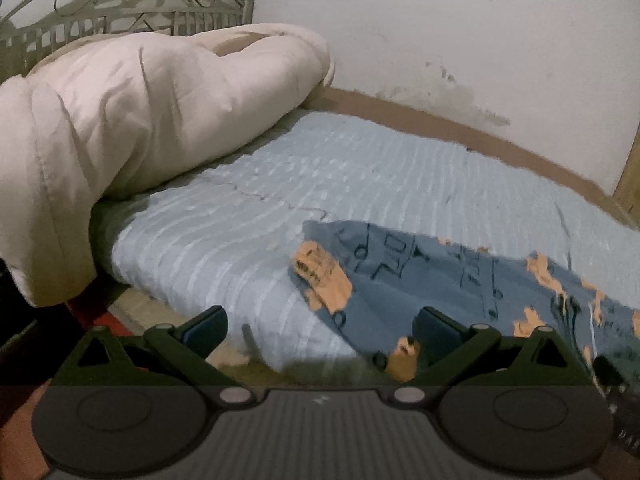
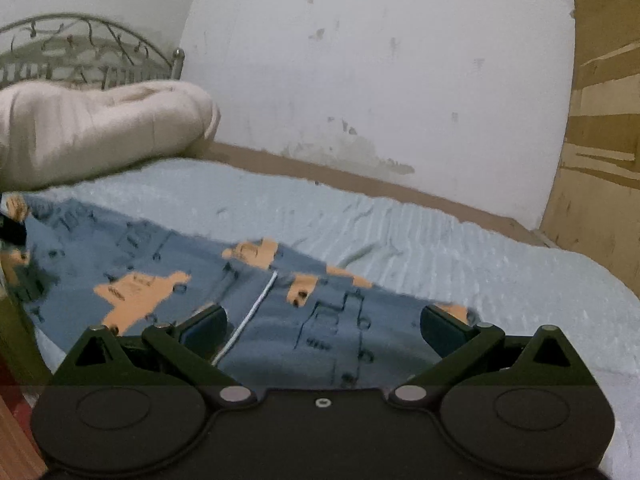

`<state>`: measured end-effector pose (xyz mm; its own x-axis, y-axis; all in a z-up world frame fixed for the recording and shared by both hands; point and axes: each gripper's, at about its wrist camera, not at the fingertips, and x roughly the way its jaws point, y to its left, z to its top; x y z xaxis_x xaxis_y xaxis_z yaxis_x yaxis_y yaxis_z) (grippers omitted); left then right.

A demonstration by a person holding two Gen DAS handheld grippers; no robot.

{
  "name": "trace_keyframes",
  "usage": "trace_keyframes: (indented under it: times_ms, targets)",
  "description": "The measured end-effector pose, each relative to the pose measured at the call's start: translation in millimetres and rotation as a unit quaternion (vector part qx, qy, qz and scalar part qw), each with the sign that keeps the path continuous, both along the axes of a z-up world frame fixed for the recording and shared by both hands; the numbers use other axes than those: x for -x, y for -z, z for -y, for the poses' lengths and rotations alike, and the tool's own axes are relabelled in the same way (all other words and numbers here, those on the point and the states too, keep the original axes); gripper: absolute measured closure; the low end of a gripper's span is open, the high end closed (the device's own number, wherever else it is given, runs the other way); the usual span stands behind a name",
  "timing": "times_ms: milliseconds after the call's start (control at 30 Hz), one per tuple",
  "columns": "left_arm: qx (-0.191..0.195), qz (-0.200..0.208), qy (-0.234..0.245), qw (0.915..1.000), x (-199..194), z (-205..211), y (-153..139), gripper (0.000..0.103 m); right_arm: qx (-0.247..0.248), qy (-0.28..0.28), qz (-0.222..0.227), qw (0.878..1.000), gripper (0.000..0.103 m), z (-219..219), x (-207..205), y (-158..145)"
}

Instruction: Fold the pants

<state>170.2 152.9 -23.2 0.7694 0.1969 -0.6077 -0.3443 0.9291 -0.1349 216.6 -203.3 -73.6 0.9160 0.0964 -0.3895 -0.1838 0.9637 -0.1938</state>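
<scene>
Both grippers sit low at near edge of bed (image 1: 224, 216), jaws spread wide, nothing pinched. Left gripper (image 1: 320, 332) is over one end of pants (image 1: 420, 280); right gripper (image 2: 324, 324) over other end, w/ white drawstring (image 2: 256, 308) just beside its left finger. Pants lie flat along near edge. Risk: pinching bedcover along w/ fabric, or catching only top layer, so fold goes crooked; pants could slide off edge.

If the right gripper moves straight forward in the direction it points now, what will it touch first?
Most likely the blue patterned pants, which lie on the bed directly between and ahead of the right gripper's open jaws. The white drawstring is also close. Depth is uncertain in this fisheye view.
</scene>
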Motion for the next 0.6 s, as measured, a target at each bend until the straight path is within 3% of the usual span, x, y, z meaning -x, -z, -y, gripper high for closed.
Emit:
trace_keyframes:
  times_ms: [267,500,600]
  targets:
    - [0.033,0.042,0.030,0.9981,-10.7,-5.0,2.2,0.001,0.016,0.006,0.014,1.000,0.001,-8.6,4.0,9.5]
    - [0.082,0.022,0.029,0.9960,-24.6,-11.7,12.6,0.009,0.015,0.006,0.011,1.000,0.001,-8.5,4.5,11.2]
    - [0.084,0.024,0.024,0.9959,-23.5,-12.6,13.5,0.011,0.019,0.007,0.012,1.000,0.001,-9.2,5.1,11.5]
